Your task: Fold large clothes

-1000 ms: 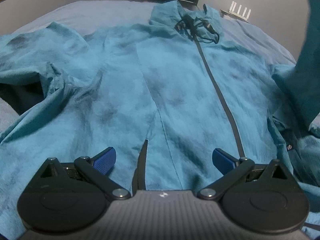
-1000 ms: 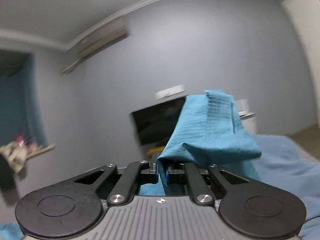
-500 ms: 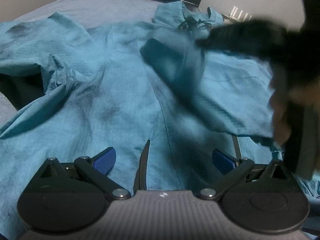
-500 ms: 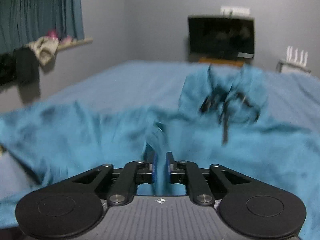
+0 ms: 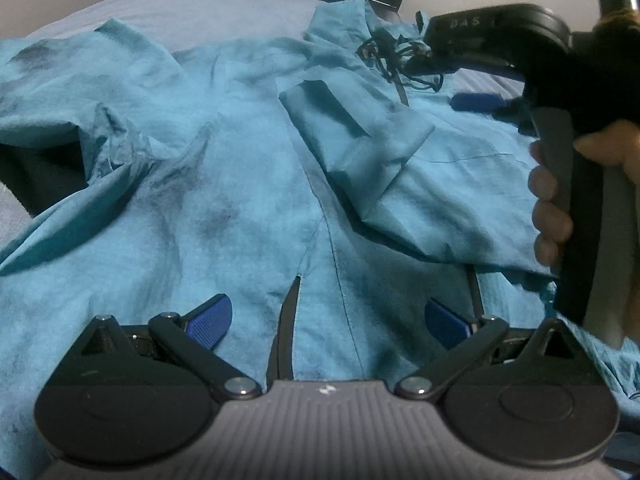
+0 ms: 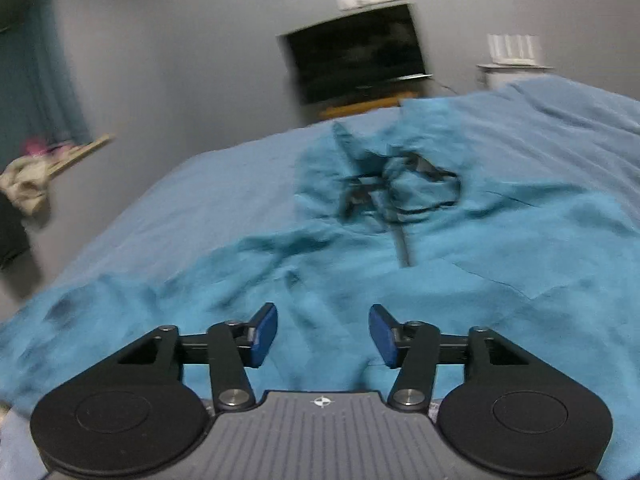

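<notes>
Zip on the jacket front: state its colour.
Black, against the teal jacket; the zip shows best in the left wrist view.

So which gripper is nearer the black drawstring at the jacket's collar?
Right. The right gripper hangs just beside the drawstring, its jaws opening with nothing between them. The left gripper hovers open over the jacket near its hem, far from the collar.

Under my jaws stretches a wide bed covered in a pale blue-grey sheet (image 5: 192,4) — it fills both of my views to the far wall. Directly on it lies a large teal zip-front jacket with dark drawcords at the collar (image 5: 248,184), spread front-up, one sleeve folded across its chest — the other sprawls crumpled toward the bed's edge.
</notes>
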Action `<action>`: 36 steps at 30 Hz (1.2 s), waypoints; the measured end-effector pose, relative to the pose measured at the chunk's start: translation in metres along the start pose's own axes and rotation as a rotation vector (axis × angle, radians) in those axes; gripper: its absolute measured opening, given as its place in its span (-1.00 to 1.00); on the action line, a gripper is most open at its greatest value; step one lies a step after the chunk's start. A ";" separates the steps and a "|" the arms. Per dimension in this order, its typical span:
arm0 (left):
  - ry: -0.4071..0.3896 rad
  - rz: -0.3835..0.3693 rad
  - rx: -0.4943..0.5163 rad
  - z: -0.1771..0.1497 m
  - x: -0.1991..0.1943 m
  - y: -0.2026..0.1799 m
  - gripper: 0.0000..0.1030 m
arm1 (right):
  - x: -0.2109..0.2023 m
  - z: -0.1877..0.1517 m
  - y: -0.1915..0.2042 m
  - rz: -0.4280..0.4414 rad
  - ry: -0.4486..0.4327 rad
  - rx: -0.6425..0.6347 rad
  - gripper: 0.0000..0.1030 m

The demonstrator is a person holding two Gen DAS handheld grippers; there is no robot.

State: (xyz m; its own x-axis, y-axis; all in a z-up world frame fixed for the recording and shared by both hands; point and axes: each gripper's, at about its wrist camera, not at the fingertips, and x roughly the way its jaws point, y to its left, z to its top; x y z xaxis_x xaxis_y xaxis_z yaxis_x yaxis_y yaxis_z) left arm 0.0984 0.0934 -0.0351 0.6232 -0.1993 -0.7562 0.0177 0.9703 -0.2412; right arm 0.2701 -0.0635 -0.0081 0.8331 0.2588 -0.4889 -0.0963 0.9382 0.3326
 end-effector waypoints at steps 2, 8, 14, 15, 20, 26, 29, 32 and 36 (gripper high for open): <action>0.002 0.001 0.003 0.000 0.001 -0.001 1.00 | 0.008 -0.003 -0.011 -0.020 0.046 0.051 0.08; 0.006 -0.001 0.017 -0.001 0.004 -0.001 1.00 | 0.030 -0.020 -0.044 0.030 0.174 0.245 -0.01; -0.003 -0.006 -0.036 0.002 0.004 0.007 1.00 | 0.022 -0.024 -0.032 0.345 0.178 0.248 -0.01; -0.006 -0.007 -0.034 0.002 0.004 0.007 1.00 | 0.018 -0.022 -0.026 0.400 0.175 0.228 -0.01; -0.002 -0.004 -0.016 0.001 0.004 0.006 1.00 | -0.004 -0.009 0.002 0.450 0.154 0.055 0.01; -0.044 0.012 -0.024 -0.002 -0.003 0.007 1.00 | -0.050 -0.010 -0.016 0.282 0.083 -0.162 0.53; -0.127 0.064 -0.021 -0.003 -0.014 0.004 1.00 | -0.090 -0.015 -0.038 0.190 -0.003 -0.269 0.95; -0.234 0.127 -0.043 -0.002 -0.030 0.005 1.00 | -0.132 -0.019 -0.065 0.128 -0.102 -0.334 1.00; -0.379 0.216 -0.082 -0.002 -0.053 0.005 1.00 | -0.172 -0.021 -0.094 -0.004 -0.186 -0.397 1.00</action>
State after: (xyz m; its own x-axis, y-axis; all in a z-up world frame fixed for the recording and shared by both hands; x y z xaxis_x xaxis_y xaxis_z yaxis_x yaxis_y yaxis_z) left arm 0.0639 0.1083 0.0024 0.8487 0.0864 -0.5218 -0.1975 0.9670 -0.1612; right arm 0.1246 -0.1916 0.0282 0.9141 0.2435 -0.3242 -0.2647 0.9641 -0.0223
